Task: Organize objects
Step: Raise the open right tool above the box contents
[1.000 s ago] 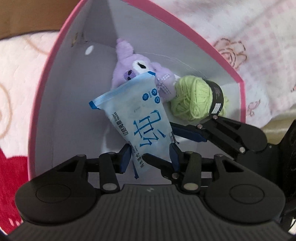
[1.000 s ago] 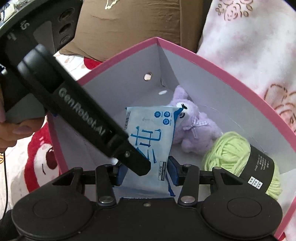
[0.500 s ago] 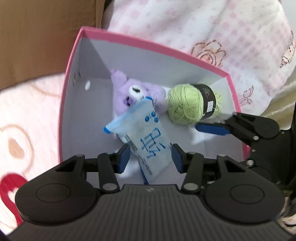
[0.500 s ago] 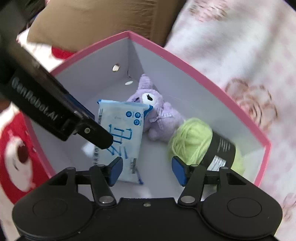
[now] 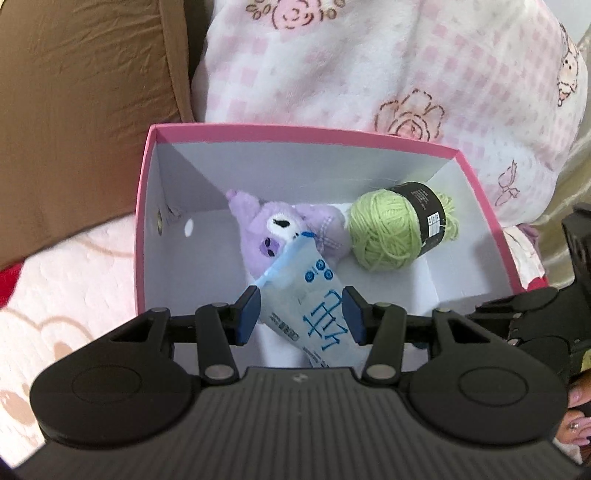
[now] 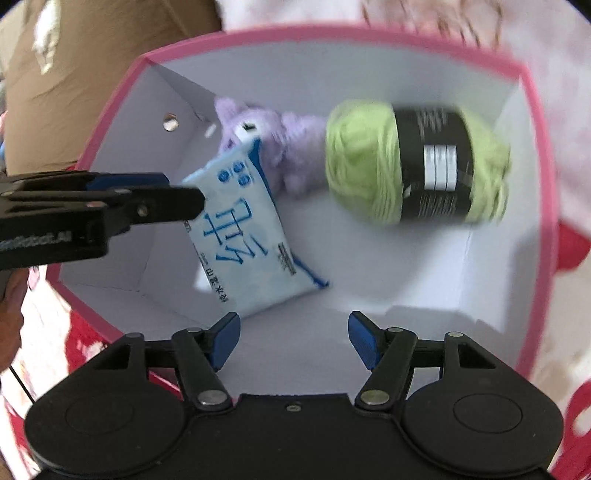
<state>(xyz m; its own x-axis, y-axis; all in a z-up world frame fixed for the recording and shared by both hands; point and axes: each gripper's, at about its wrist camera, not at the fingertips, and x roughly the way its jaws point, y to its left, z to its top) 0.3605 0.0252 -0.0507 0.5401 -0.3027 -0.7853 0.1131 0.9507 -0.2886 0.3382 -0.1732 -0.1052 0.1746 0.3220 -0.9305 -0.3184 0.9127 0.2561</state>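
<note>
A pink box with a white inside holds a purple plush toy, a green yarn ball with a black label, and a light blue tissue pack leaning on the plush. My left gripper is open above the box's near edge, and the pack lies loose below it. In the right wrist view the box, pack, plush and yarn show. My right gripper is open and empty over the box. The left gripper's fingers reach in from the left.
The box sits on pink and white patterned bedding with red prints. A brown cushion lies behind the box at the left. A hand shows at the right edge of the left wrist view.
Both grippers have let go of the tissue pack and drawn up and back out of the box. The pack now rests inside, leaning on the plush. The right wrist view is blurred by motion.
</note>
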